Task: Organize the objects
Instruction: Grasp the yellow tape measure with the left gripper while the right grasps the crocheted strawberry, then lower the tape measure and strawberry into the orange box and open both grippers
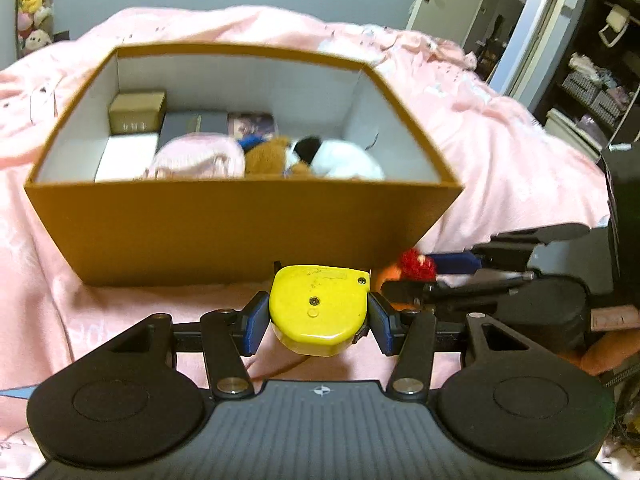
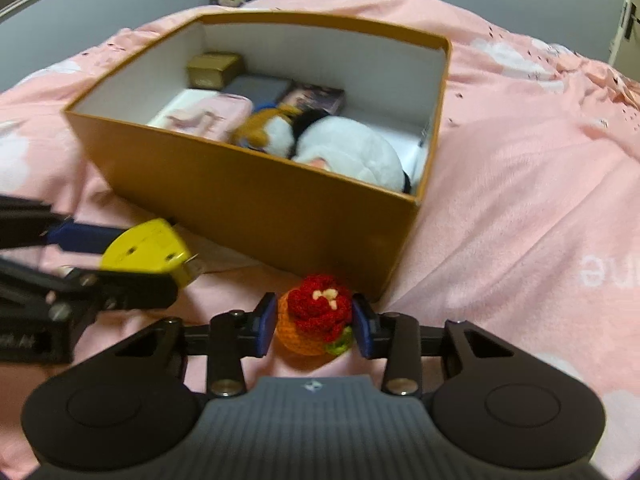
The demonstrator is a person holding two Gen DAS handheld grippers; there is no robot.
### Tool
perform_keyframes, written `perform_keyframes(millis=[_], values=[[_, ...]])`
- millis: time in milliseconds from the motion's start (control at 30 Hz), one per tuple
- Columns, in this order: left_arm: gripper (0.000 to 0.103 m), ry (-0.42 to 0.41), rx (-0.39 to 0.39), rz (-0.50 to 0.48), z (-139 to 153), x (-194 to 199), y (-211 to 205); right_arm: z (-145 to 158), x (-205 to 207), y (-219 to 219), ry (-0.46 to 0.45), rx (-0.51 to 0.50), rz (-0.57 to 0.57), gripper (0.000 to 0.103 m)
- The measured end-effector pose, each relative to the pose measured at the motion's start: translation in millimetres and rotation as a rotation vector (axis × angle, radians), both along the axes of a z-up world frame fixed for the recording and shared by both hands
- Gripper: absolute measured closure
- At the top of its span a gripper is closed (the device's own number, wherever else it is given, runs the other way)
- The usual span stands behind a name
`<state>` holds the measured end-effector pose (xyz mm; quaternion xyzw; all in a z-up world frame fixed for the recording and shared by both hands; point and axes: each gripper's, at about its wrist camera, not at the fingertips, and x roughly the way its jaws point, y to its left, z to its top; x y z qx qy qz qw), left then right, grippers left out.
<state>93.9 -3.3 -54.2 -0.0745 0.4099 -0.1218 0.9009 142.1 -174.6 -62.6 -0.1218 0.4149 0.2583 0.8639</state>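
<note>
- Bedspread (image 1: 500,152), pink, fills the scene, and on it sits an open brown cardboard box (image 1: 240,232) with white inner walls.
- Left gripper (image 1: 319,318) is clamped on a yellow tape measure (image 1: 318,308): both blue pads press its sides, jaws about half apart, and the case is off the bedspread just in front of the box's near wall.
- Right gripper (image 2: 313,326) has a crocheted toy (image 2: 316,320) between its pads, red on top, orange beneath, a green bit at the lower right; the right pad touches it, the left sits right at its edge, so the pads seem to press on it.
- That toy is low over the bedspread, just beside the box's near corner.
- Inside the box: a white plush (image 2: 352,152) at the near right, a brown-and-white plush (image 2: 260,128) next to it, a pink pouch (image 1: 200,158), a small gold box (image 1: 138,112) in the far left corner, and flat dark boxes (image 1: 192,124) behind.
- In the right view, the tape measure hangs to the left of the toy, well apart.
</note>
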Motion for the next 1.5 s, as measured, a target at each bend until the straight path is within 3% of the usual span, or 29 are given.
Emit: perform_keyframes(millis=[167,367,600,733,867,967,1300,1500], values=[[0.043,-0.064,-0.046,-0.013,26.7,-5.7,1.7,34.9,-23.6,-3.3,-0.054,0.019,0.074,0.062],[0.043,-0.131,-0.094,-0.005,60.6,-0.5,5.7,85.2,-40.8,-3.0,-0.184,0.026,0.173,0.062],[0.043,-0.150,-0.082,0.047,81.1,38.4,6.2,113.0,-13.0,6.5,-0.295,0.003,0.188,0.062],[0.043,-0.148,-0.078,0.055,76.2,69.0,3.6,112.9,21.3,12.0,-0.312,-0.027,0.177,0.062],[0.043,-0.069,-0.132,0.020,61.3,109.1,9.3,106.0,53.6,17.1,-0.328,-0.079,0.187,0.062],[0.043,-0.050,-0.121,0.006,52.1,133.9,10.6,96.7,78.5,20.5,-0.318,-0.113,0.204,0.062],[0.043,0.046,-0.055,-0.045,20.3,197.8,6.1,57.9,129.5,44.8,-0.305,-0.248,0.362,0.062],[0.043,0.120,-0.067,-0.043,-0.6,214.2,4.0,37.6,147.2,55.6,-0.258,-0.333,0.444,0.062]])
